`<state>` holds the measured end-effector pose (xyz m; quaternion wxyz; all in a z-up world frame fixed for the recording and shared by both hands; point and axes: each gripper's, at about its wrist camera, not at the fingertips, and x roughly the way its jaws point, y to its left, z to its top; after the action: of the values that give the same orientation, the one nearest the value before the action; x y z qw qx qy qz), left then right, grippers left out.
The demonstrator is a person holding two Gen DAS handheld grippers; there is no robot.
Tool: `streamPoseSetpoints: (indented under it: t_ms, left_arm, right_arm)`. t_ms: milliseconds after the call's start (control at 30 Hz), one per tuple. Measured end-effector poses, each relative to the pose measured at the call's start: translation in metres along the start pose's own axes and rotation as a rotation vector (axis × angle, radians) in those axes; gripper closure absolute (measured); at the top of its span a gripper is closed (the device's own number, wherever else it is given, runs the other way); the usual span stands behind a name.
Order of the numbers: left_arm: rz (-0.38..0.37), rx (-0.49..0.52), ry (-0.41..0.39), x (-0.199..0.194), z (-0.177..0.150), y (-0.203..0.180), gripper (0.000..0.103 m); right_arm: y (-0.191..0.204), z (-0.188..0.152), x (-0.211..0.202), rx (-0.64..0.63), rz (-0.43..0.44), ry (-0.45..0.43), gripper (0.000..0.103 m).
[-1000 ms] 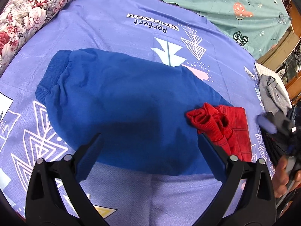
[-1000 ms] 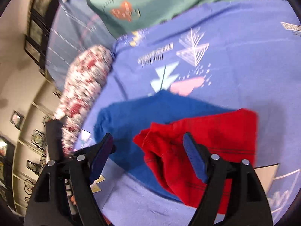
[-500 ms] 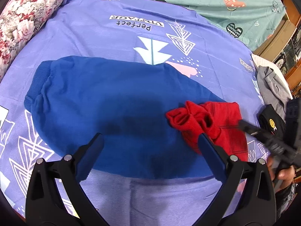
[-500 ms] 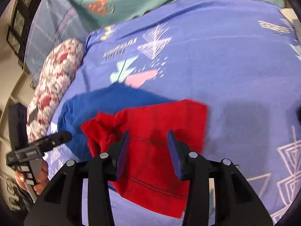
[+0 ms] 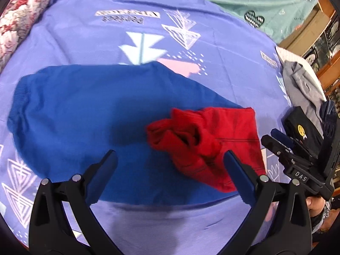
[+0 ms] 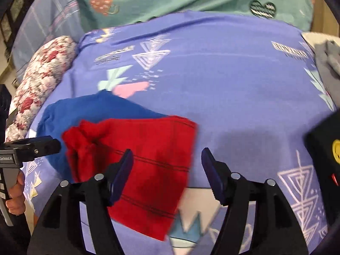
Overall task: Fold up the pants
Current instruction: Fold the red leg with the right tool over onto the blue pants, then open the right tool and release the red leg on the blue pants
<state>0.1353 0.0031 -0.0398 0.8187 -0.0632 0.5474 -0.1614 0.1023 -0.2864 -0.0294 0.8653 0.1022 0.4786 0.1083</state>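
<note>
Folding goes best w/ a flat start: red pants (image 6: 144, 159) lie bunched on the blue garment (image 5: 85, 114), mid-bed (purple sheet (image 6: 233, 85)). Right gripper (image 6: 166, 170) jaws opening, pinching nothing; left gripper (image 5: 170, 170) wide, empty. Grab the crumpled end, pull straight.

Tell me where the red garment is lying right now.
The red garment lies on the purple bedsheet, overlapping the right end of the blue pants in the left wrist view. In the right wrist view it sits lower left, under the right gripper.
</note>
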Motion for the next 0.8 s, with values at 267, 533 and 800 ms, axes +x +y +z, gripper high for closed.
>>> streamPoseSetpoints:
  t_ms: [267,533,800]
  left_arm:
    - [0.017,0.003,0.094,0.027,-0.005,-0.024,0.002]
    - [0.029,-0.09,0.143,0.045,-0.002,-0.022,0.002]
    - [0.075,-0.105,0.16,0.058,0.006,-0.034,0.002]
  right_arm:
    - [0.004,-0.025,0.028,-0.075,0.088,0.12,0.028]
    - [-0.017,-0.012,0.02,0.013,0.175,0.015,0.013]
    - [-0.033,-0.012,0.034,0.124,0.27,0.05,0.013]
